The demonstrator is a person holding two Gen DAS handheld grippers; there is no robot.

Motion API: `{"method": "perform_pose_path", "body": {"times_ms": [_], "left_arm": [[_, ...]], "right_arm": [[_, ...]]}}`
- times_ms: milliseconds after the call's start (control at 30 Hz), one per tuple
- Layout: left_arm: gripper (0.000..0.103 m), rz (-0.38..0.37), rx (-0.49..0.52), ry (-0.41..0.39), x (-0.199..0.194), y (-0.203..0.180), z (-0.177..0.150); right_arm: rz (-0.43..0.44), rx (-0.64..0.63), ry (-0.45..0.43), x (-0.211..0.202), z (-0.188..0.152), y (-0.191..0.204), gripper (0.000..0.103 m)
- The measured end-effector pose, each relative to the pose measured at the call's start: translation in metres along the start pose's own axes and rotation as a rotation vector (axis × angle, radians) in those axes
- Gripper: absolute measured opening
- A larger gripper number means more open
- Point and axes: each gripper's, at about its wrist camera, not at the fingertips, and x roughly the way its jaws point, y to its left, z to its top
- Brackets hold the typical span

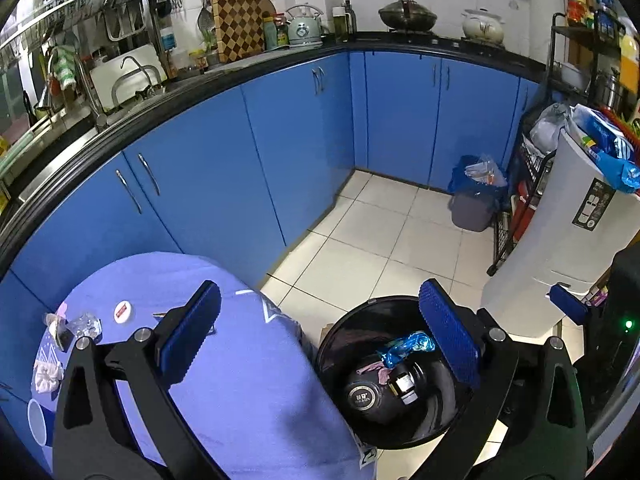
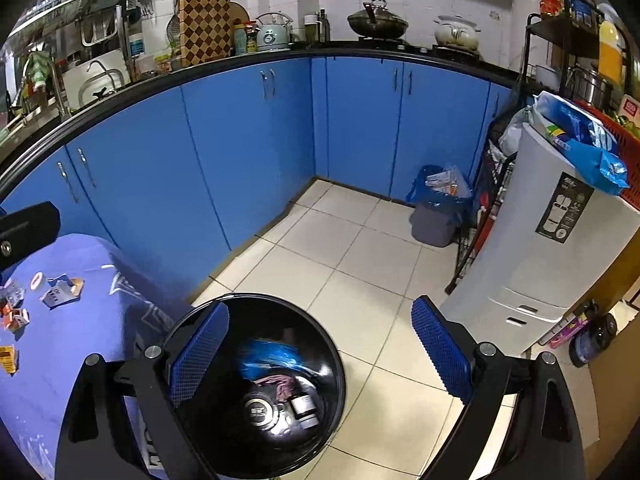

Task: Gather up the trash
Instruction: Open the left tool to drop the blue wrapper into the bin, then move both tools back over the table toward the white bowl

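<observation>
Blue cabinets wrap the tiled kitchen floor, and my purple-clothed table (image 1: 248, 380) stands beside the black bin (image 1: 400, 376). Both my claws hang released with nothing between the pads — left gripper (image 1: 320, 344) straddling the table edge and bin, right gripper (image 2: 320, 352) over the bin mouth. A blue wrapper (image 1: 408, 346) lies inside; scraps (image 1: 82, 326) wait on the cloth — I'd return there, pinching each piece squarely.

A bench draped in a blue-violet cloth (image 1: 248, 380) stands just beside a round black bin (image 1: 400, 376) on the pale tiled floor (image 1: 372, 232). On the cloth, well away from the bin, lie a small round white lid (image 1: 124, 312), a crumpled clear wrapper (image 1: 85, 325), crumpled white tissue (image 1: 47, 377), torn carton scraps (image 2: 61, 291) and small orange packets (image 2: 8, 357).
</observation>
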Motion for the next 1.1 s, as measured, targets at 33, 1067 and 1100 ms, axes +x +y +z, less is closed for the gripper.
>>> {"method": "perform_pose_path", "body": {"times_ms": [33,1067,1100], "left_arm": [[0.098,-0.001,-0.005,0.002,-0.001,0.001,-0.001],[0.098,0.316,-0.417,-0.044,-0.124,0.247,-0.12],[0.098,0.341,-0.436,-0.034,-0.127,0.26,-0.13]], "right_arm": [[0.005,-0.006,-0.002,-0.002,0.0,0.003,0.09],[0.345,-0.388,-0.089,-0.112,-0.029,0.245,0.09],[0.362,-0.411,-0.087,-0.115,-0.033,0.259,0.09]]}}
